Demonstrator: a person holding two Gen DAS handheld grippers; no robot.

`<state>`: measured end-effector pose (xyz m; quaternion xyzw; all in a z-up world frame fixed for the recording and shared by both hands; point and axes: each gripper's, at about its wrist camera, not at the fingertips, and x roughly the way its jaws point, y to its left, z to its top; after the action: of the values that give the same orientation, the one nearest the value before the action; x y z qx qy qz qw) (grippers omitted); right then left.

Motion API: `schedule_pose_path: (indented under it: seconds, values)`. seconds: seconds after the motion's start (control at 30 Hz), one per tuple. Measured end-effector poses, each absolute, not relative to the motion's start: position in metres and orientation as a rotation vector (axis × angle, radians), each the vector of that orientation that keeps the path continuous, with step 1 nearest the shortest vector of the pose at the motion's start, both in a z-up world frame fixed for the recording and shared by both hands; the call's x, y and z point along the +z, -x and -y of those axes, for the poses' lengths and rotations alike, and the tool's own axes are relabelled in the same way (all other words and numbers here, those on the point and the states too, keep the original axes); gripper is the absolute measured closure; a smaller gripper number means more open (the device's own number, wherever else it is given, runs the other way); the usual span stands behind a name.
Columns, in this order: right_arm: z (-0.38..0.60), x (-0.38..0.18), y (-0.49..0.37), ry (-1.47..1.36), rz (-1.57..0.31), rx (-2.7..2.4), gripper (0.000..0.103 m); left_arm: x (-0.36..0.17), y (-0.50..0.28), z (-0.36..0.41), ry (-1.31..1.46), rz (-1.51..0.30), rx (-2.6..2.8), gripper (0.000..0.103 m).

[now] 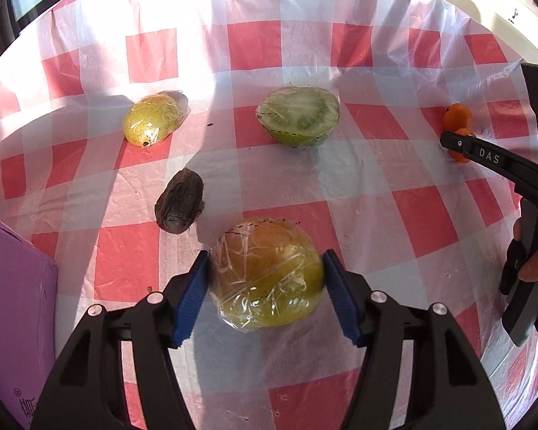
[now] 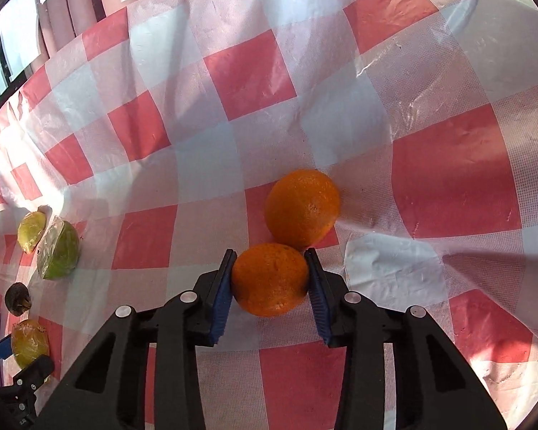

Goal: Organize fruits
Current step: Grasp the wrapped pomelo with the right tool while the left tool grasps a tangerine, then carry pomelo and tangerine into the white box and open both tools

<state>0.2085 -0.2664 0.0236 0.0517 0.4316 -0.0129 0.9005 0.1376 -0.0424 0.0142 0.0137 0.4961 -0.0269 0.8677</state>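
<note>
Through the left wrist view we saw the left gripper [image 1: 265, 279] with its blue pads [image 1: 192, 297] set on either side of a wrapped yellow-green fruit [image 1: 265, 274], touching or almost touching its flanks; whether they pressed it we could not tell; the fruit was round, orange-tinged on top, its cling film creased and shiny, and it sat on the checked cloth [image 1: 254, 46] of the bench. Just beyond it to the left lay a dark wrinkled fruit [image 1: 179, 202]; farther back a speckled yellow pear-like fruit [image 1: 154, 120] in film, and to its right a halved green fruit [image 1: 299, 114], cut face up and pale under wrap. At the right edge the right gripper [image 1: 455, 143] reached to two oranges [image 1: 457, 116]; a purple box [image 1: 14, 308] stood at the left.

Through the right wrist view we saw the right gripper [image 2: 270, 277] closed on a near orange [image 2: 270, 279], both blue pads [image 2: 222, 294] against its pitted skin; a second orange [image 2: 301, 208] lay just behind it, touching or nearly so; the wrapped fruits sat well apart at the far left.
</note>
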Motion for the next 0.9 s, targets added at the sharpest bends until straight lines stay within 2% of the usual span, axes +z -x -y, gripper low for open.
schedule_pose_path:
  seconds: [0.17, 0.47, 0.9]
  values:
    - [0.259, 0.022, -0.204, -0.095, -0.901, -0.02, 0.066, 0.02, -0.09, 0.046, -0.029, -1.043, -0.081, 0.04]
    - [0.247, 0.029, -0.099, -0.147, -0.951, 0.052, 0.066, 0.016, -0.026, 0.039, -0.057, -1.103, -0.115, 0.04]
    - [0.205, 0.034, -0.006, -0.115, -1.085, 0.18, 0.066, 0.023, 0.002, 0.026, -0.023, -1.148, -0.167, 0.04]
